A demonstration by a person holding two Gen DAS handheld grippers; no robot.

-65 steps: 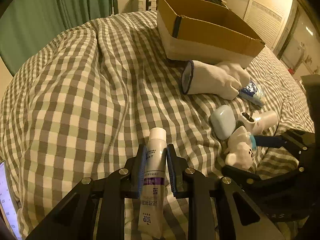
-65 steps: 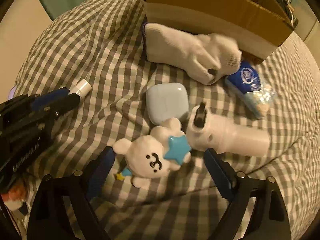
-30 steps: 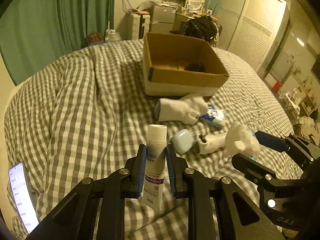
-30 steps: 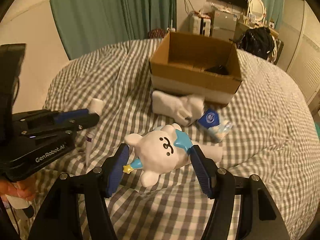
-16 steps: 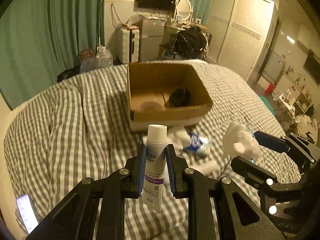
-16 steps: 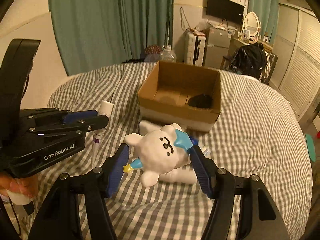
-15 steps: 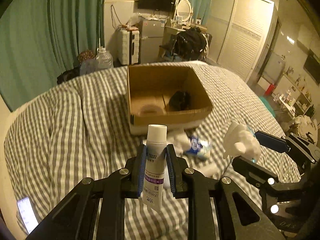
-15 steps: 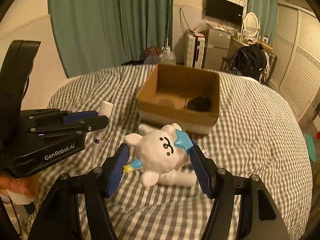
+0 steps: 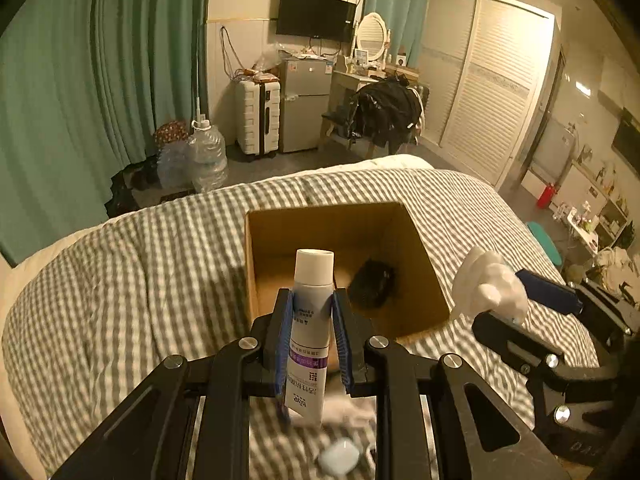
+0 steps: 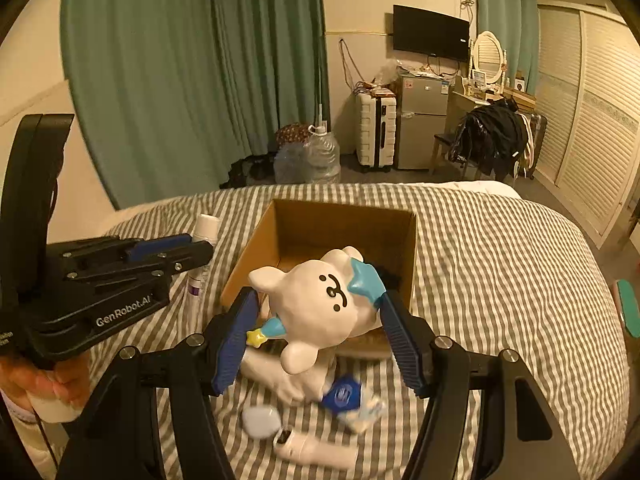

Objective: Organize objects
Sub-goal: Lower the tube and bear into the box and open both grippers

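Both wrist views overlook the shared box [image 9: 416, 240].

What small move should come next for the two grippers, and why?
Probably carry both a bit further forward over the open cardboard box, then let go. The left gripper is shut on the tube, the right gripper on the white bear toy, both near the box's front edge.

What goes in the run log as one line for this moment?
left gripper: shut on white squeeze tube | right gripper: shut on white bear toy | open brown cardboard box: ahead, dark item inside
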